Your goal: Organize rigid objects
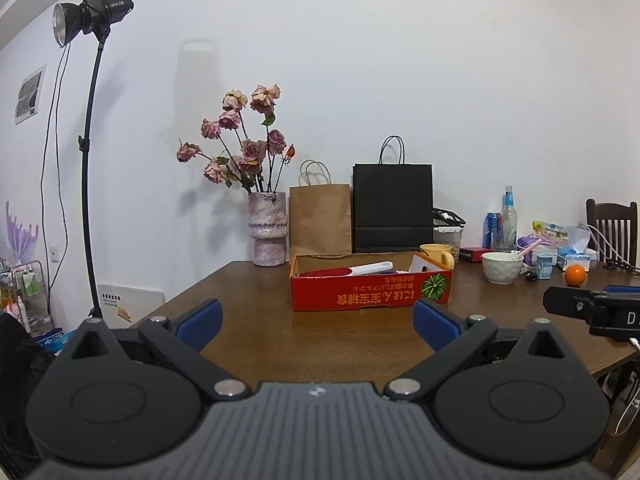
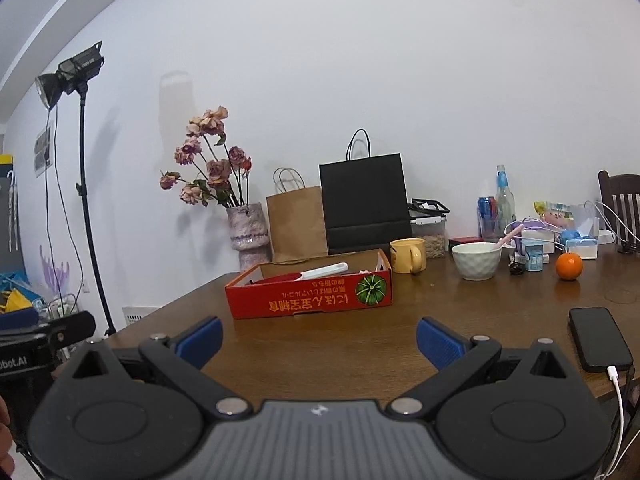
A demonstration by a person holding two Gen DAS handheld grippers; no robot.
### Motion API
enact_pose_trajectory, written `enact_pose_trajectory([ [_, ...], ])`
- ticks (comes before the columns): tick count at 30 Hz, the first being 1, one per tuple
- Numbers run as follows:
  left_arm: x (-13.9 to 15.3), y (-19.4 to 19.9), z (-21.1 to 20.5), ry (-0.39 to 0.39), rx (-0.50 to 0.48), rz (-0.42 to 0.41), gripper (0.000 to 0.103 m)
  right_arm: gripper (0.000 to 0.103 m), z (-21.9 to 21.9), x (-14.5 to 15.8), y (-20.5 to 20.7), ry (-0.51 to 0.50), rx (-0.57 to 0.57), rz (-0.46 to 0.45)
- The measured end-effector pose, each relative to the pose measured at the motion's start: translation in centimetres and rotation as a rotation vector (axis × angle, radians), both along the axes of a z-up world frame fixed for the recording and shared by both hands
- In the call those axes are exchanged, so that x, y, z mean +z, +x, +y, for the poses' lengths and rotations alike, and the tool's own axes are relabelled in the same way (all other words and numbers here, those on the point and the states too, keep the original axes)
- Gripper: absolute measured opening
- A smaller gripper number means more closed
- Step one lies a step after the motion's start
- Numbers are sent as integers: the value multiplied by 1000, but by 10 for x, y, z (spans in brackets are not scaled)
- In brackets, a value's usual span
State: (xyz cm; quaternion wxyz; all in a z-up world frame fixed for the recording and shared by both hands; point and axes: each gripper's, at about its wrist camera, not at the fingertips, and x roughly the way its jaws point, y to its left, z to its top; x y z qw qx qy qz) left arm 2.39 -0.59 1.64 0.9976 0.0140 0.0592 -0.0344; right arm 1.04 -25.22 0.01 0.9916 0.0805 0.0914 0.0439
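A red cardboard box (image 1: 370, 292) sits on the brown table (image 1: 280, 344), holding a red-and-white scoop (image 1: 348, 271). It also shows in the right wrist view (image 2: 308, 296) with the scoop (image 2: 308, 275). A yellow mug (image 2: 408, 255), a white bowl (image 2: 477, 260) with a pink spoon and an orange (image 2: 569, 266) stand to its right. My left gripper (image 1: 318, 320) is open and empty, short of the box. My right gripper (image 2: 319, 338) is open and empty, also short of the box.
A vase of dried roses (image 1: 269, 232), a brown paper bag (image 1: 320, 218) and a black bag (image 1: 393, 208) stand along the wall. Bottles, a can and packets crowd the back right. A black phone (image 2: 600, 338) on a cable lies near the right edge. A light stand (image 1: 90, 160) stands left.
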Motion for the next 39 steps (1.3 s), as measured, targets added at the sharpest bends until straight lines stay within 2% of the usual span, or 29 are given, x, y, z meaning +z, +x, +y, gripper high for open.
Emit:
enact_pose_trajectory([
  [39, -1, 3, 2, 7, -10, 24, 103, 103, 7, -1, 0, -24, 21, -5],
])
